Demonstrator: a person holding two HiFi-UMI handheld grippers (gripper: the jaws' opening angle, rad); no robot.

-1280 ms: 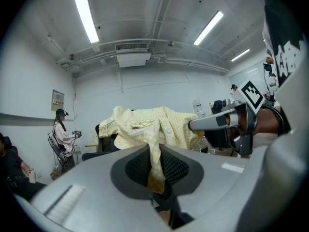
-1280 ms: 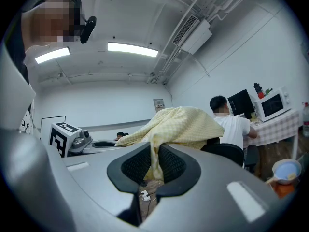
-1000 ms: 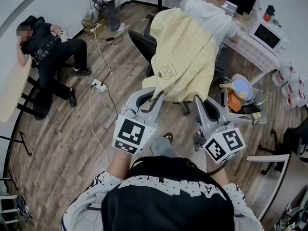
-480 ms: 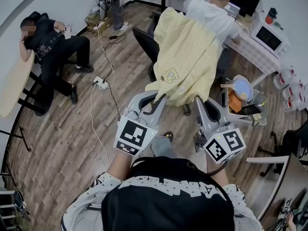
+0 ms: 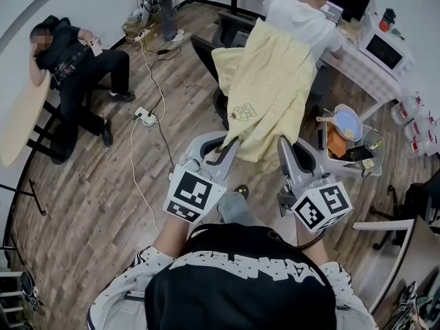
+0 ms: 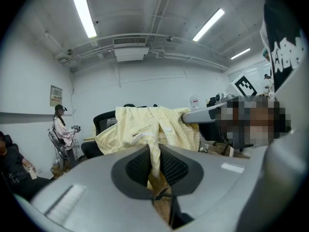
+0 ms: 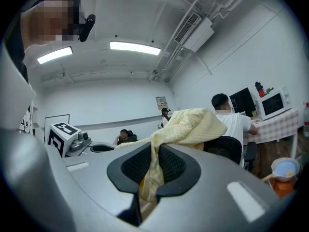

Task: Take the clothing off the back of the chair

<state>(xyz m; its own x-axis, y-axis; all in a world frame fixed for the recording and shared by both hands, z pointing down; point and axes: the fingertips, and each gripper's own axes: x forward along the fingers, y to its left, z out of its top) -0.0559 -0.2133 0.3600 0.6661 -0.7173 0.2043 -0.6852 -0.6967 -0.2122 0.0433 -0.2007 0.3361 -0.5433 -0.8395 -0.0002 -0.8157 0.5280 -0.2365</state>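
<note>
A pale yellow garment (image 5: 271, 81) with a small bear patch hangs from the back of a black office chair (image 5: 206, 55) in the head view. Its lower hem reaches both grippers. My left gripper (image 5: 229, 143) is shut on the hem's left corner, and my right gripper (image 5: 282, 143) is shut on the right corner. In the left gripper view the fabric (image 6: 154, 129) runs down between the dark pads (image 6: 170, 166). In the right gripper view the cloth (image 7: 193, 124) is pinched the same way between the pads (image 7: 171, 163). The chair's backrest is mostly hidden behind the garment.
A person in white (image 5: 302, 19) sits at a desk just behind the chair, beside a microwave (image 5: 383, 52). A small cart with a bowl (image 5: 347, 124) stands to the right. A power strip and cables (image 5: 143, 119) lie on the wood floor at left, near a seated person (image 5: 69, 60).
The garment has drawn narrower and slid right, and more black chair shows at its upper left. The left gripper has shifted slightly; the right one has stayed put.
</note>
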